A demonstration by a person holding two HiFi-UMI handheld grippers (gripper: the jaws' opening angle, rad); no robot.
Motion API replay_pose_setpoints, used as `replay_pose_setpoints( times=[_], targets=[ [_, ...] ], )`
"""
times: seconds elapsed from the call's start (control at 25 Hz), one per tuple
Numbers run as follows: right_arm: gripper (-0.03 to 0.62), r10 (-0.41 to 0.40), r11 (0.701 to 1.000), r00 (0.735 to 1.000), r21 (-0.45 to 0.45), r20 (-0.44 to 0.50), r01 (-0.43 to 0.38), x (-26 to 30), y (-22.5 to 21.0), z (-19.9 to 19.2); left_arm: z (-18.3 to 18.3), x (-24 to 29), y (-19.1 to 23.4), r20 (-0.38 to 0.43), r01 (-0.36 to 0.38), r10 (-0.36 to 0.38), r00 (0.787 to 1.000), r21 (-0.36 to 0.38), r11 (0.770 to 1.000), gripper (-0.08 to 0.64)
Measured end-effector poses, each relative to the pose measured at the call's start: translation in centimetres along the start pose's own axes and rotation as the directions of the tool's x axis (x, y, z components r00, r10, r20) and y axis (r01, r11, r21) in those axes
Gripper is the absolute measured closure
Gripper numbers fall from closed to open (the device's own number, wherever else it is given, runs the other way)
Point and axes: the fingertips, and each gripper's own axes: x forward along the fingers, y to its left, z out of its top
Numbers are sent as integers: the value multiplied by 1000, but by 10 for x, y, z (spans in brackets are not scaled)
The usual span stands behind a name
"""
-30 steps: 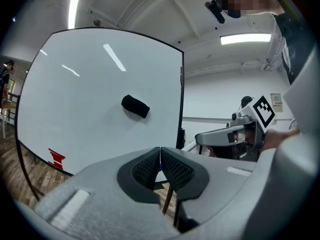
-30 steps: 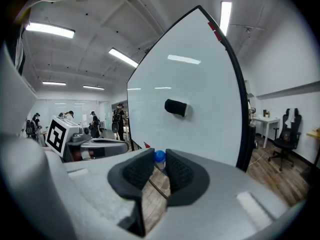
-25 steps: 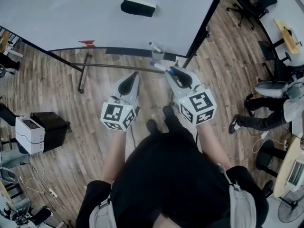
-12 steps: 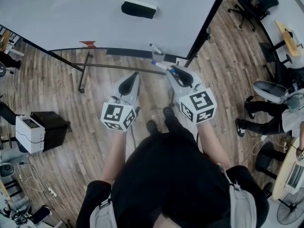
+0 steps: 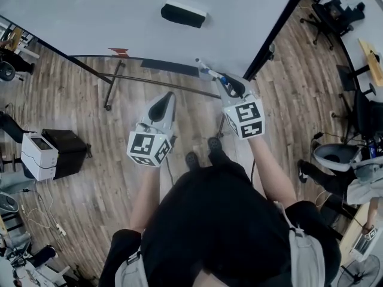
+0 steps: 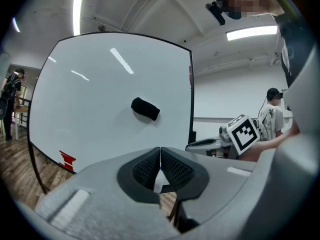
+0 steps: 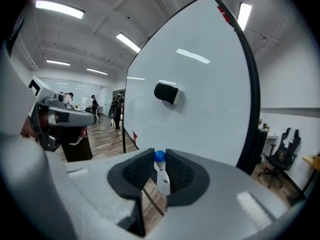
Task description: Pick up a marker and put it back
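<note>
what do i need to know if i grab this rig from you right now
left tongs: shut, empty, held out toward the whiteboard.
right tongs: shut on the marker, near the board's lower right corner.
eraser: stuck on the board, not part of the job.
done: marker picked up.
left: put it back, probably on the dark ledge along the board's lower edge, then open the right tongs.
</note>
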Motion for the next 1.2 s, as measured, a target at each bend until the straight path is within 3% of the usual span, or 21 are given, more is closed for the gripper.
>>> replay_pose_setpoints(
  times=[0.28, 0.68, 1.2],
  targets=[
    [518, -2, 1000, 999, 10, -48, 3, 49, -30, -30, 3, -11, 11, -6, -104, 104, 995, 1, 995, 547],
    [518, 90, 996, 985, -13, -146, -93, 109, -40, -71, -9, -17, 32, -31, -266, 265, 964, -17, 964, 547],
    [510, 112, 992, 974, -34, -196, -121, 128, -26, -95, -23, -37, 44, -35, -357, 355, 934, -54, 933, 546]
  ],
)
